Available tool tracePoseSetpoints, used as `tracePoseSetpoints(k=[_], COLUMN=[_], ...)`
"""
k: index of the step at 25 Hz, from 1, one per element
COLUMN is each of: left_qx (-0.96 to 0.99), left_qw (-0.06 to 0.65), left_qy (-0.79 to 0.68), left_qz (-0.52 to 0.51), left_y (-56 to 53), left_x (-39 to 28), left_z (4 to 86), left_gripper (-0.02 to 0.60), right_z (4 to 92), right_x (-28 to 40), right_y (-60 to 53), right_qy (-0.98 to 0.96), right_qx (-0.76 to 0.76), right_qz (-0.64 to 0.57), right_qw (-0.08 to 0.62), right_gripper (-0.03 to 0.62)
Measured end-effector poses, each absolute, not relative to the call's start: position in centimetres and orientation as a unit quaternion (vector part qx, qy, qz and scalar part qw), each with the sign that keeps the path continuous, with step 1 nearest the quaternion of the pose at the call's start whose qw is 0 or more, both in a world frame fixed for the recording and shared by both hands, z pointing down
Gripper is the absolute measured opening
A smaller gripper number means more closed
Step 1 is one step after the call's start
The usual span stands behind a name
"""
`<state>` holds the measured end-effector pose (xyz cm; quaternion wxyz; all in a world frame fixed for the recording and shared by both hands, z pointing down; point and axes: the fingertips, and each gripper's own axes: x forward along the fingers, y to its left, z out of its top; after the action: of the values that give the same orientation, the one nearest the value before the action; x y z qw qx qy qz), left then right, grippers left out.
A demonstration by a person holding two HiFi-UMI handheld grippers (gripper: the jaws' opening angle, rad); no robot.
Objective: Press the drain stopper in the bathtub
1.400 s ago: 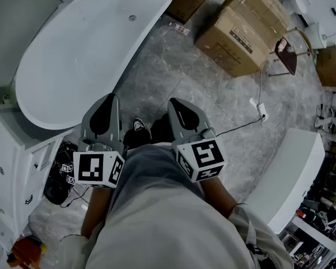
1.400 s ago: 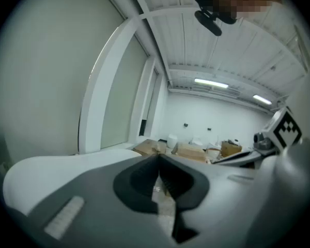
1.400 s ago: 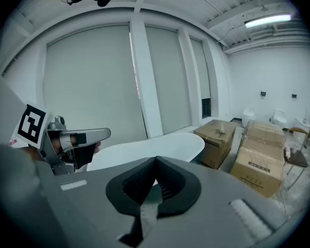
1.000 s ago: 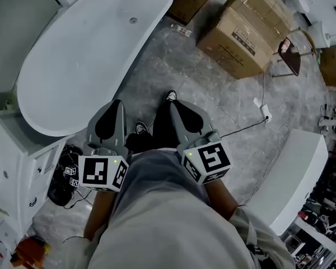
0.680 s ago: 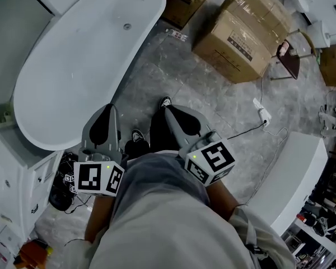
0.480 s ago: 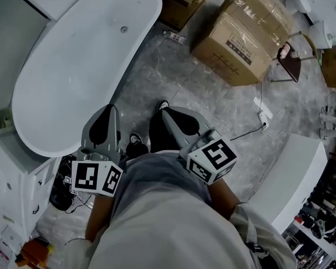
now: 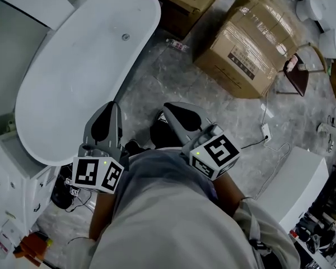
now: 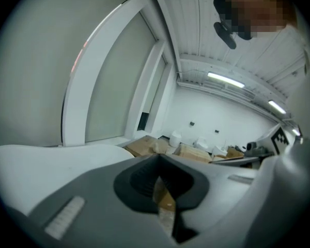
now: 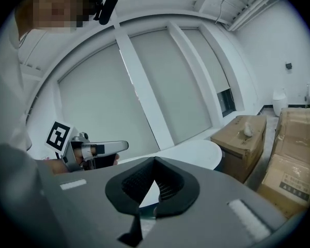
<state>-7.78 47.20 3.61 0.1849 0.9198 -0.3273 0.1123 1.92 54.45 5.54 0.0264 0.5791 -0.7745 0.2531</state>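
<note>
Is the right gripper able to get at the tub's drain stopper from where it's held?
Probably not yet: nothing blocks it, but the right gripper hangs over the floor while the drain stopper sits far off in the bathtub.

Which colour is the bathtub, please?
White, inside and rim alike. The head view shows the bathtub best.

The grey marbled stone floor [image 7: 157, 88] carries a white oval bathtub [image 7: 61, 94] at eleven o'clock, a large taped brown cardboard box [image 7: 252, 43] at one o'clock, and a white plug with trailing cable [image 7: 265, 129] at three o'clock.
</note>
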Motion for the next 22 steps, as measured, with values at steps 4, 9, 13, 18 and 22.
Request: tracePoseSetpoints(k=[4,9,13,18,22], left_qx=[0.918,0.914,0.913,0.916,0.920], left_qw=[0.180,0.187,0.186,0.177,0.152], left_qy=[-0.336,-0.345,-0.348,-0.345,-0.342], left_qz=[0.108,0.100,0.103,0.102,0.119], left_y=[46.3,45.1,44.8,43.1,41.1], left_x=[-5.3,-3.5,-2.8,-1.2,0.6], left_z=[3.3,3.2,3.4,3.7,4.2], left_gripper=[0.000,0.000,0.000,0.000,0.000], right_z=[5.9,6.1,6.6,7.4,7.6], right_x=[4.9,6.9,7.9,9.8,10.6], right_y=[53.6,52.7,52.2,50.5,48.5], right_qy=[-0.775,-0.776,-0.770,-0.750,-0.763], right_qx=[0.580,0.574,0.580,0.602,0.592], right_qz=[0.251,0.259,0.264,0.271,0.254], right_qw=[0.031,0.024,0.027,0.030,0.051], right_gripper=[-0.003,-0.003,-0.003,-0.003,-0.003])
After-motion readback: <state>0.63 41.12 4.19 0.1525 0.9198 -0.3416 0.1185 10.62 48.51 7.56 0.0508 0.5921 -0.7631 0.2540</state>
